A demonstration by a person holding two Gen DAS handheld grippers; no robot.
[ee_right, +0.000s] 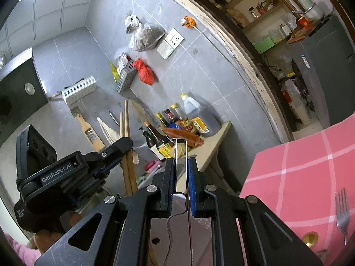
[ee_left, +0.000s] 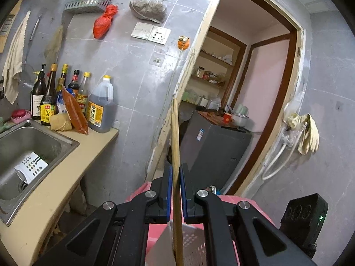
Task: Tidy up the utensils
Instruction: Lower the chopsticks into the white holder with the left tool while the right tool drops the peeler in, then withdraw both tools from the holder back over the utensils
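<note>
1. Left gripper [ee_left: 175, 177] clamped on wooden chopsticks [ee_left: 175, 133], mid-shaft, tips poking up past the fingers.
2. Light, stiff, a bit slick; probably best pinched near the middle to avoid swinging.
3. Right gripper [ee_right: 180, 177] closed on a thin metal utensil [ee_right: 180, 150], edge-on, likely slippery.
4. Fork [ee_right: 341, 215] lying off to the right on pink cloth [ee_right: 299, 166].

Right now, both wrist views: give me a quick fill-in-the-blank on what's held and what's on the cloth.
1. The left gripper is shut on wooden ____.
2. The right gripper is shut on a flat ____ utensil.
3. On the pink checked cloth lies a metal ____.
4. In the sink lies a white perforated ____.

Missing words: chopsticks; metal; fork; holder
</note>
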